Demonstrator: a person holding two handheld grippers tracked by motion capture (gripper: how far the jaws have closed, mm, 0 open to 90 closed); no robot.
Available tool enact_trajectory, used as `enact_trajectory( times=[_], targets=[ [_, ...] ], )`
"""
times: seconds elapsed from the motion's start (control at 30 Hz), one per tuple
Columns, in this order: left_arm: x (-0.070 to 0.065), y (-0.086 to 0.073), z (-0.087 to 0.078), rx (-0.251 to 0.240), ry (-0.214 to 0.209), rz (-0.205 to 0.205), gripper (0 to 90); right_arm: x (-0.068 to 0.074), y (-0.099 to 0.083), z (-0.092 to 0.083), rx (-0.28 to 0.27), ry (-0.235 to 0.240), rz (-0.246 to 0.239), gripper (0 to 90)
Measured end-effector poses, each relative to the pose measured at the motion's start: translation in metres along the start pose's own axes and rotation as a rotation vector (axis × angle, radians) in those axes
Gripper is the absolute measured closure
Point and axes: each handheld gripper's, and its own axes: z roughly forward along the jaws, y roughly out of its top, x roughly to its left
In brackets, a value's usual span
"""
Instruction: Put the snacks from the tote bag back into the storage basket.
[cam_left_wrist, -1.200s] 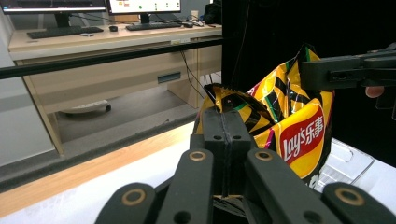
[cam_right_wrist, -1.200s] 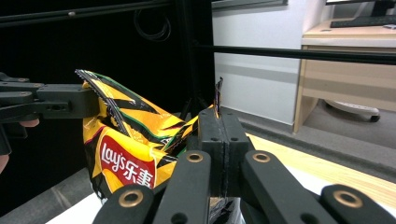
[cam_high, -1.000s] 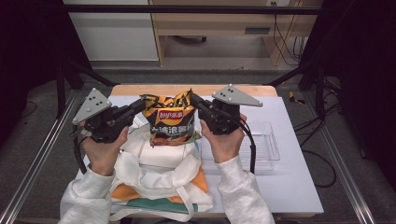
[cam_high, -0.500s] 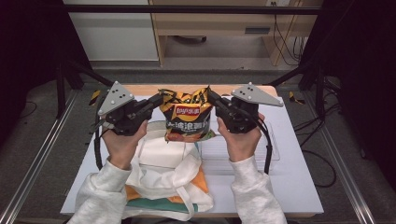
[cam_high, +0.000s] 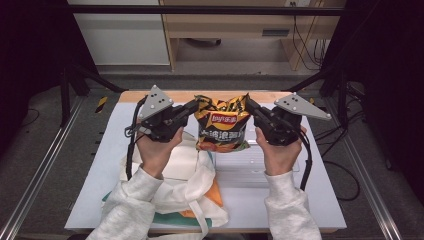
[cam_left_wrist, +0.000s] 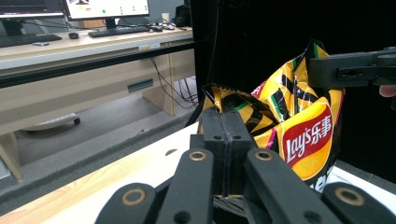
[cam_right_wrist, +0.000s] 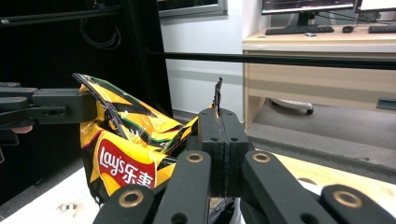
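Currently logged, item one: a crinkly yellow-and-black foil crisp bag with a red logo, hanging upright in the air between my two claws, clear of the tabletop. My left claw is clamped shut on the bag's top left corner; my right claw is clamped shut on the top right corner. In the left gripper view the foil edge rises straight out of the pinched black jaws, and the right gripper view shows the same at its end.

Handling note, as I judge it: I should hold both pinches firm and move the hands together and level, since a thin foil seam could slip out or tear if one claw pulls away from the other. I would bring the bag down squarely over wherever it is meant to rest before I let either corner go.

Item two: a cream cloth tote bag with long handles, lying below and just behind the left claw. Item three: a clear plastic tray, below the right claw.

Surface: a white tabletop with a pale wooden far edge. Room: black frame rails, grey floor, a light wooden desk beyond, loose cables.
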Motion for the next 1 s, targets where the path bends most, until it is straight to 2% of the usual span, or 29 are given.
enact_trajectory(
  times=[0.47,1.0],
  targets=[
    [-0.016,-0.001,0.03,0.016,-0.025,0.011,90.0,-0.027,-0.006,-0.014,0.007,-0.055,0.012,90.0],
    [-0.023,-0.015,0.057,0.058,-0.045,0.011,90.0,-0.046,-0.021,-0.013,0.042,-0.088,0.032,90.0]
  ],
)
